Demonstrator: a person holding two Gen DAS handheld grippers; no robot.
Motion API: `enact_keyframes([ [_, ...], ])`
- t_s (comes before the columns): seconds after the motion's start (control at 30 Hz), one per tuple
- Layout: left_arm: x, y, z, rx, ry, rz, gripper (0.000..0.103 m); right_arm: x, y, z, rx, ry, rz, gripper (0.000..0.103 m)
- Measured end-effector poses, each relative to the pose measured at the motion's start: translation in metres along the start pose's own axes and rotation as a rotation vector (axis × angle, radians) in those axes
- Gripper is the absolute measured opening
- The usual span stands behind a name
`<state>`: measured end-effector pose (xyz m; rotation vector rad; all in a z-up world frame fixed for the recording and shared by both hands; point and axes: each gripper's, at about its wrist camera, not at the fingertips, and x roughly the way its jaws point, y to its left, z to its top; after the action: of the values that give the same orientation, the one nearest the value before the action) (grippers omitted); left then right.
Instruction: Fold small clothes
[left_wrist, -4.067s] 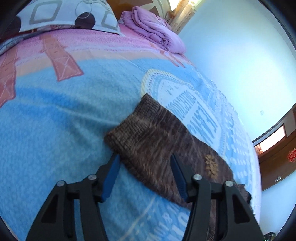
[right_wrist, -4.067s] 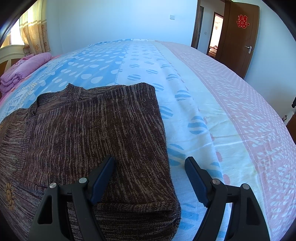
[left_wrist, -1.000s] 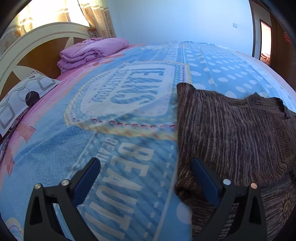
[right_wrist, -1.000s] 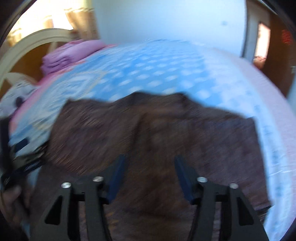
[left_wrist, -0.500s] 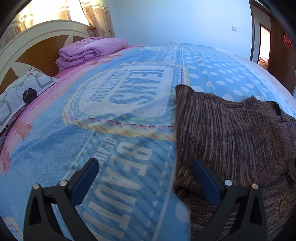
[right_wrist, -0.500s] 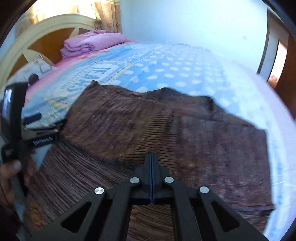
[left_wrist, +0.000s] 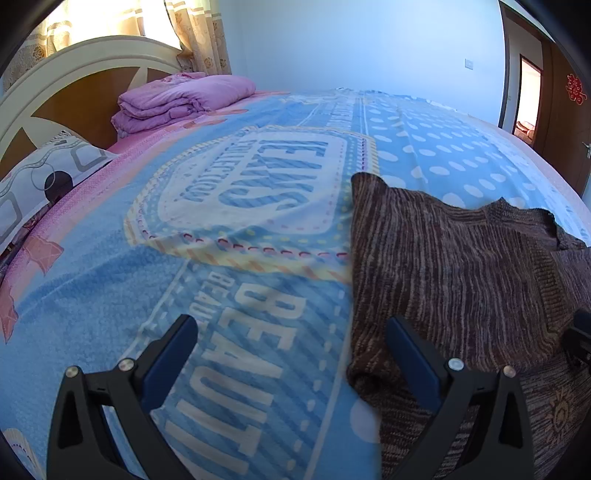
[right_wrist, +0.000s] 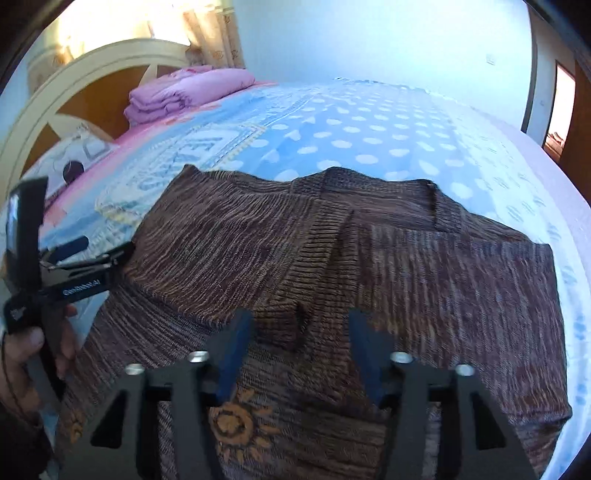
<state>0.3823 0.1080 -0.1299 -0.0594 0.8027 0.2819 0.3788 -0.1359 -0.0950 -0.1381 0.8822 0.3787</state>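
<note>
Sweater: the brown knitted sweater (right_wrist: 369, 266) is lying on the blue printed bedspread (left_wrist: 221, 295), toward the right half of the bed in the left wrist view, front side up with an orange sun motif (right_wrist: 236, 421) showing near the hem
Done so far: both sleeves are lying folded in over the chest, their ribbed cuffs meeting near the middle, so the side folds are looking finished
Left to do: by my reading the body is still waiting to be folded across its length, hem toward neckline, and then smoothed
Left gripper: the left gripper (left_wrist: 291, 354) is hanging low over the sweater's left edge, jaws standing wide, one finger over bare bedspread and the other over the knit, gripping nothing; a hand (right_wrist: 22, 354) is wrapping round its handle at the left of the right wrist view
Right gripper: the right gripper (right_wrist: 301, 343) is tilting down over the sweater's middle, just before the overlapped cuffs; its jaws have just been opening and are now standing partway apart, with knit lying below them but nothing pinched
Background: a folded purple quilt (left_wrist: 181, 99) is resting by the headboard (left_wrist: 74, 92), well apart from the work
</note>
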Motion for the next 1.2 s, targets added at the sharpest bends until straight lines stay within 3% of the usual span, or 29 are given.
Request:
enact_keyframes([
  [0.03, 0.0, 0.001, 0.0, -0.003, 0.001, -0.004, 0.103, 0.005, 0.0, 0.001, 0.005, 0.013, 0.009, 0.014],
  [0.07, 0.0, 0.003, 0.0, -0.006, 0.0, -0.007, 0.103, 0.009, -0.001, 0.0, 0.01, 0.024, 0.01, 0.0],
  [0.27, -0.002, 0.006, 0.0, -0.023, -0.012, -0.018, 0.103, -0.021, 0.008, -0.007, -0.061, -0.036, -0.052, 0.0],
  [0.37, -0.004, 0.004, 0.0, -0.017, -0.024, -0.013, 0.103, -0.021, 0.003, -0.014, -0.069, -0.007, -0.075, 0.0],
  [0.53, -0.002, 0.006, 0.0, -0.035, -0.014, -0.019, 0.103, -0.013, -0.006, -0.017, -0.031, 0.005, -0.062, 0.0],
  [0.67, -0.002, 0.006, 0.0, -0.03, -0.014, -0.015, 0.103, -0.024, -0.007, -0.018, -0.022, -0.037, -0.031, 0.0],
  [0.7, -0.002, 0.006, 0.0, -0.031, -0.014, -0.016, 0.103, -0.027, -0.01, -0.017, 0.002, -0.06, -0.013, 0.002],
  [0.8, -0.001, 0.006, 0.0, -0.031, -0.011, -0.016, 0.103, -0.025, -0.014, -0.012, 0.04, -0.046, 0.034, 0.062],
  [0.87, 0.0, 0.005, 0.0, -0.03, -0.007, -0.015, 0.103, -0.022, -0.008, -0.01, 0.029, -0.051, 0.035, 0.061],
  [0.9, 0.001, 0.004, 0.001, -0.029, -0.005, -0.015, 0.103, -0.018, -0.003, -0.009, 0.009, -0.038, 0.039, 0.058],
  [0.97, 0.001, 0.004, 0.0, -0.027, -0.003, -0.016, 0.103, -0.007, 0.004, -0.008, 0.0, -0.013, 0.036, 0.039],
  [1.03, 0.004, 0.003, 0.001, -0.024, 0.011, -0.018, 0.103, 0.006, 0.007, -0.007, -0.004, 0.023, 0.019, 0.01],
  [1.07, 0.004, 0.004, 0.0, -0.024, 0.012, -0.021, 0.103, 0.005, 0.009, -0.006, -0.007, 0.015, 0.017, 0.003],
  [1.2, 0.003, 0.004, 0.0, -0.03, 0.006, -0.028, 0.103, -0.021, 0.02, -0.007, -0.082, -0.026, -0.024, 0.003],
])
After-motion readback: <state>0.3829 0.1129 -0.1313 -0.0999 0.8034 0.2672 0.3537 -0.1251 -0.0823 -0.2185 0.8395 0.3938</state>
